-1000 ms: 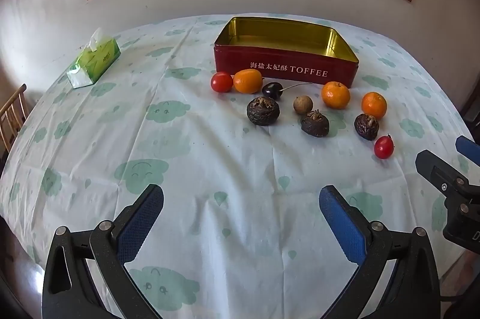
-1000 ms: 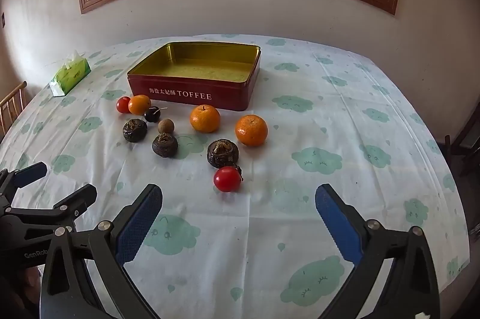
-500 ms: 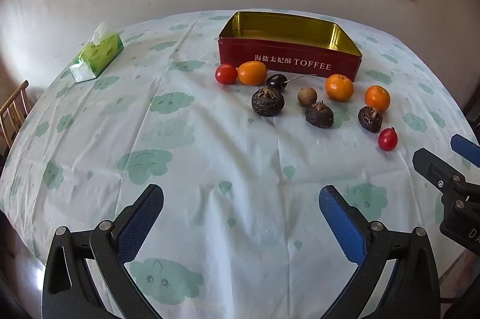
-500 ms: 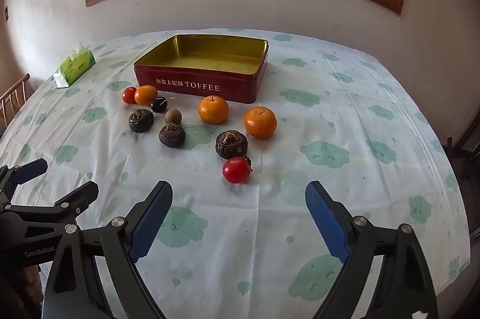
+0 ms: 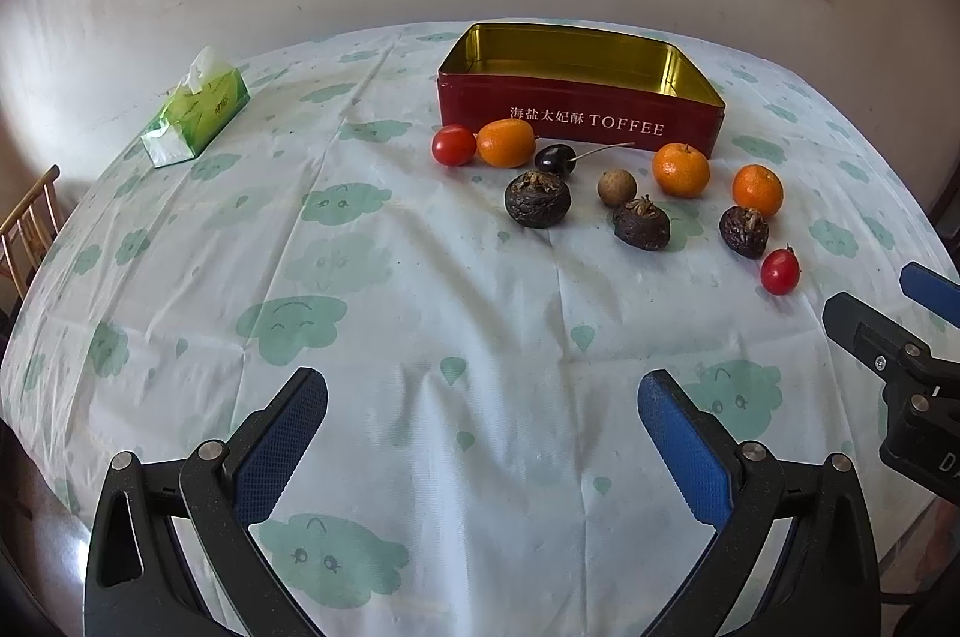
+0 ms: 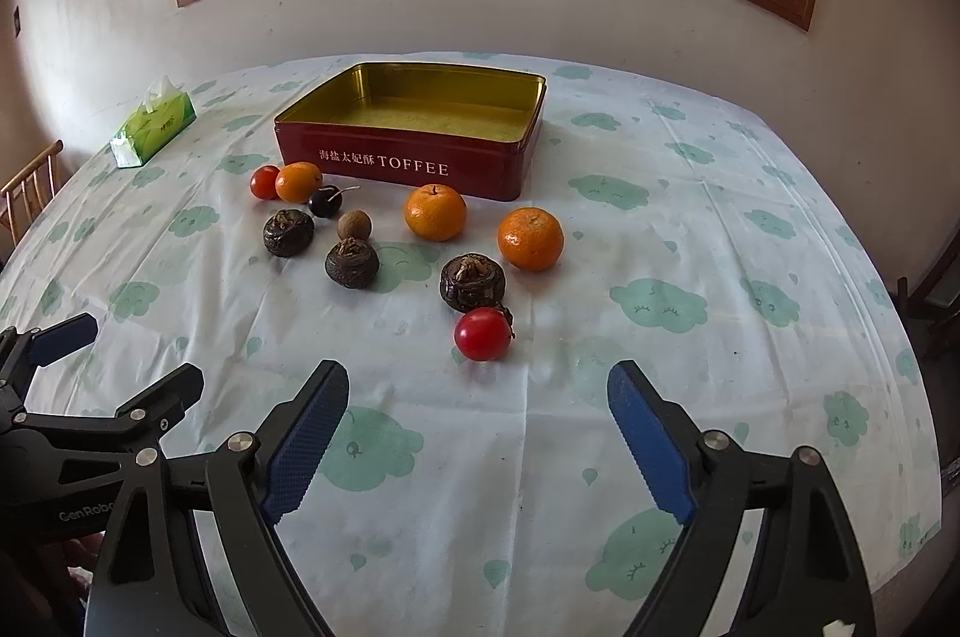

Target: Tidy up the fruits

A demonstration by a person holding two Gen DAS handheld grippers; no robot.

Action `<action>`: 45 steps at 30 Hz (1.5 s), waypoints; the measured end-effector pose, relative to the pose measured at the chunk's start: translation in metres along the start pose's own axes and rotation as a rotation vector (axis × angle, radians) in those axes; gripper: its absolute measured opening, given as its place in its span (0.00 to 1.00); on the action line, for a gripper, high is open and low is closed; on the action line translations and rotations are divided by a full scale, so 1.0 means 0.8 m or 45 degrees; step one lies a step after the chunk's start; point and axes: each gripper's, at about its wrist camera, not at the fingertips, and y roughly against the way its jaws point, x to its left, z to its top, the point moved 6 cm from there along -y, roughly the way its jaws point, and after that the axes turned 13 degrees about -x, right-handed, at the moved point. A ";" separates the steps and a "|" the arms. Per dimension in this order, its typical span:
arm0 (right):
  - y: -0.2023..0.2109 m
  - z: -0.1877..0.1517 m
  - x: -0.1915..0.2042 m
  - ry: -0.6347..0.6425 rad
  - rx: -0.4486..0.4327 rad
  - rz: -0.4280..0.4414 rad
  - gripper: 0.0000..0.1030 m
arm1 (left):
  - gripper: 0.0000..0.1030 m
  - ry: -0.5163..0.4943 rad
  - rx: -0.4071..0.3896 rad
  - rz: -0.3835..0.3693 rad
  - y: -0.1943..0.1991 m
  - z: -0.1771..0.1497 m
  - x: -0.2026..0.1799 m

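Observation:
An empty red toffee tin [image 5: 579,121] [image 6: 408,163] with a gold inside stands at the back of the table. In front of it lie several fruits: a cherry tomato [image 5: 453,145], a kumquat [image 5: 506,143], a dark cherry [image 5: 555,158], a longan [image 5: 616,188], two mandarins [image 5: 681,169] [image 5: 757,190] and three dark water chestnuts [image 5: 537,199]. A second cherry tomato [image 6: 483,333] lies nearest my right gripper [image 6: 478,400], just ahead of its open, empty fingers. My left gripper [image 5: 483,406] is open and empty over bare cloth, well short of the fruit.
A green tissue pack [image 5: 197,114] sits at the far left. The table has a white cloth with green clouds [image 5: 288,325]. A wooden chair [image 5: 27,229] stands past the left edge. A wall and a window are close behind the table.
Both grippers moved forward toward the fruit, so the tin and fruit look nearer. The right gripper's fingers stand a little closer together than one second ago. No fruit moved.

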 end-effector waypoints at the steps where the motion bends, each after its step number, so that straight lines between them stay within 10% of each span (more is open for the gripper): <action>1: 0.000 0.000 0.000 0.001 0.000 -0.003 0.84 | 1.00 -0.001 0.000 0.005 0.000 -0.001 0.001; 45: -0.003 -0.009 0.004 -0.003 0.027 0.018 0.74 | 1.00 -0.030 0.032 -0.003 -0.003 -0.011 -0.005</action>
